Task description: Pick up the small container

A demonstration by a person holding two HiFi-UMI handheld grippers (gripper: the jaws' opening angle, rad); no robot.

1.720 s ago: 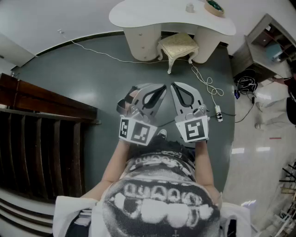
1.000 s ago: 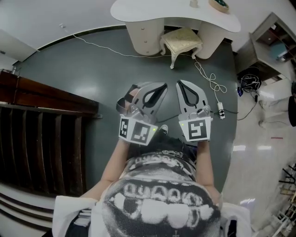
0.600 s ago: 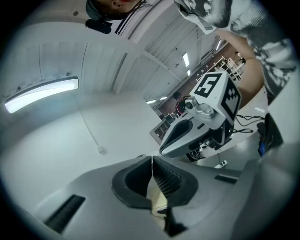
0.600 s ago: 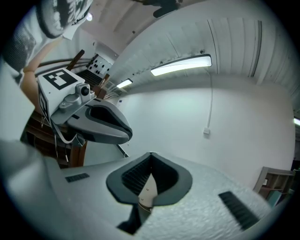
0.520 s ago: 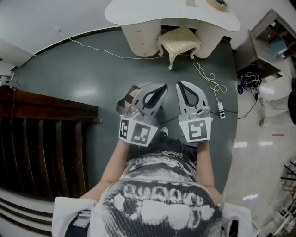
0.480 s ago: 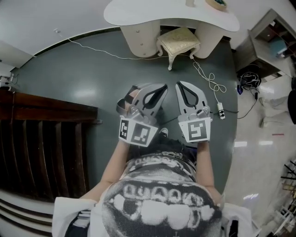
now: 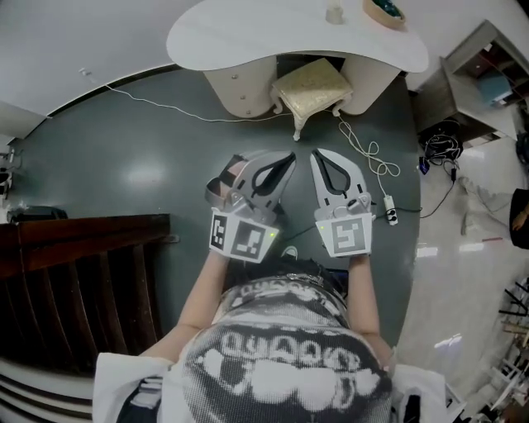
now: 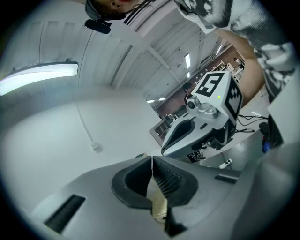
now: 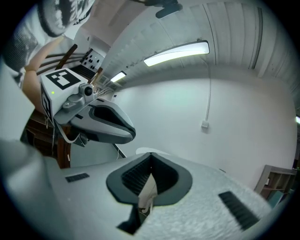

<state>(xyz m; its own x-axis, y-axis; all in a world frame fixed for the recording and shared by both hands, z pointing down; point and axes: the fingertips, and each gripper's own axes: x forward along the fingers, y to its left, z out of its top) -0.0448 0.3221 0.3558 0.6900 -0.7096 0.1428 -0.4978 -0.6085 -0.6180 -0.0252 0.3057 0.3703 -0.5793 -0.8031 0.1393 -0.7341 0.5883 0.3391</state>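
- Right now, both tools are empty: the left gripper (image 7: 282, 163) has its jaws pressed together with nothing between them, and the right gripper (image 7: 321, 163) is the same, closed tip to tip.
- The small container (image 7: 335, 14) looks to be the pale little pot on the white dressing table (image 7: 248, 33), well ahead of you and near a round dish-like object (image 7: 383, 10).
- You're in the approach, so the job is closing the gap to that table; neither gripper is near the pot yet.
- Mind the cushioned stool (image 7: 310, 81) tucked under the table and the white cable (image 7: 364, 153) looping across the grey floor (image 7: 149, 165) to a power strip (image 7: 391, 209) — step around them.
- Pick one gripper, probably the right, since the pot sits toward that side, and spread its jaws before you arrive.
- Come in level, straddle the pot at mid-height and close gently — that way it shouldn't tip or skid on the smooth top.
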